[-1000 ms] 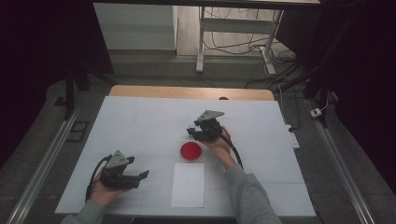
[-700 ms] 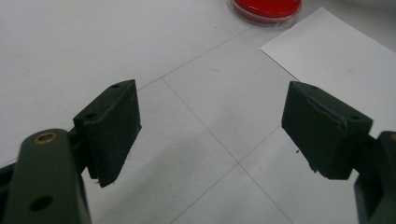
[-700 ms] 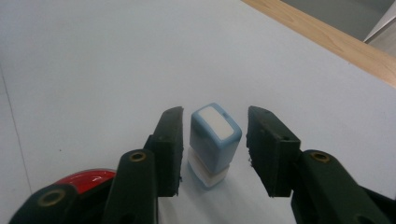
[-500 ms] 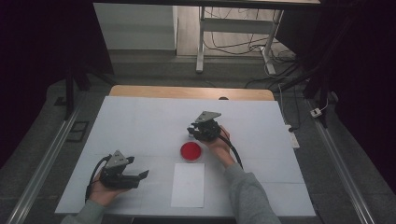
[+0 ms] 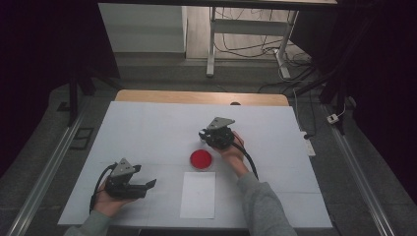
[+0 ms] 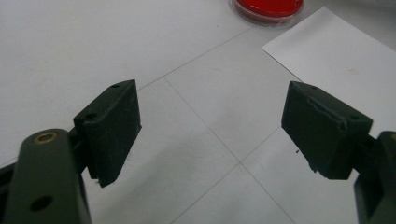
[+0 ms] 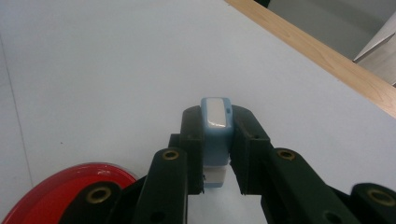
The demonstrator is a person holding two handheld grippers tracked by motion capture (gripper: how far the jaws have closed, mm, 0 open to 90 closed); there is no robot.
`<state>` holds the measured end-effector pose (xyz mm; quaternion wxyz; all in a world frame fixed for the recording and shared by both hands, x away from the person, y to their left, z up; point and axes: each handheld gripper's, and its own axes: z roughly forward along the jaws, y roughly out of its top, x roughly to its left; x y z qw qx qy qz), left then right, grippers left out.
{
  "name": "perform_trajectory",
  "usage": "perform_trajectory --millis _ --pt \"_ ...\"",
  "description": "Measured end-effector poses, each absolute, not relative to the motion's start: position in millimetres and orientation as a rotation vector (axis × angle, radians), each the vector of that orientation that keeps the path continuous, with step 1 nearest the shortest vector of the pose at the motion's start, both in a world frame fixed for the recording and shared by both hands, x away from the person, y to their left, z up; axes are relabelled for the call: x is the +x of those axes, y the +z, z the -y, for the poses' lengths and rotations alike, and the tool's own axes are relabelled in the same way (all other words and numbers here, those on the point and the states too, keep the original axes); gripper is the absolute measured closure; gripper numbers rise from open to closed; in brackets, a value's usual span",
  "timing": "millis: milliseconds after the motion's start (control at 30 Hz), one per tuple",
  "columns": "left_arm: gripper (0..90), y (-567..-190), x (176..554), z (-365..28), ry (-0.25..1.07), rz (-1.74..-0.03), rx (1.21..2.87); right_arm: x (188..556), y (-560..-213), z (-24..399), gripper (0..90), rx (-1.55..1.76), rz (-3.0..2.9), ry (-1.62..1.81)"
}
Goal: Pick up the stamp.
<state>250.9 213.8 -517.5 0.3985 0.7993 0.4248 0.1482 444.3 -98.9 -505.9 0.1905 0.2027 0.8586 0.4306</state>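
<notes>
My right tongs (image 7: 215,154) just closed and are now pinching a little blue stamp (image 7: 215,135) above the bench (image 5: 147,128), right beside the red ink pad (image 5: 201,159). Left tongs (image 6: 210,135) are spread wide over the bench near the white paper (image 5: 198,194).

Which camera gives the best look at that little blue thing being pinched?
The right gripper view: the blue block, white on top, sits clamped between the right gripper pads, close up. In the high view the gripper and hand cover it. The left gripper view faces the red dish and paper instead.
</notes>
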Motion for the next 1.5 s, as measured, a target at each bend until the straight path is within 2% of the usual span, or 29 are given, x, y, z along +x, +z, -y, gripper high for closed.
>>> perform_trajectory --millis 1500 --pt "20.3 -515 255 -214 0.375 -1.074 1.991 402 -456 153 75.5 0.653 -2.301 1.408"
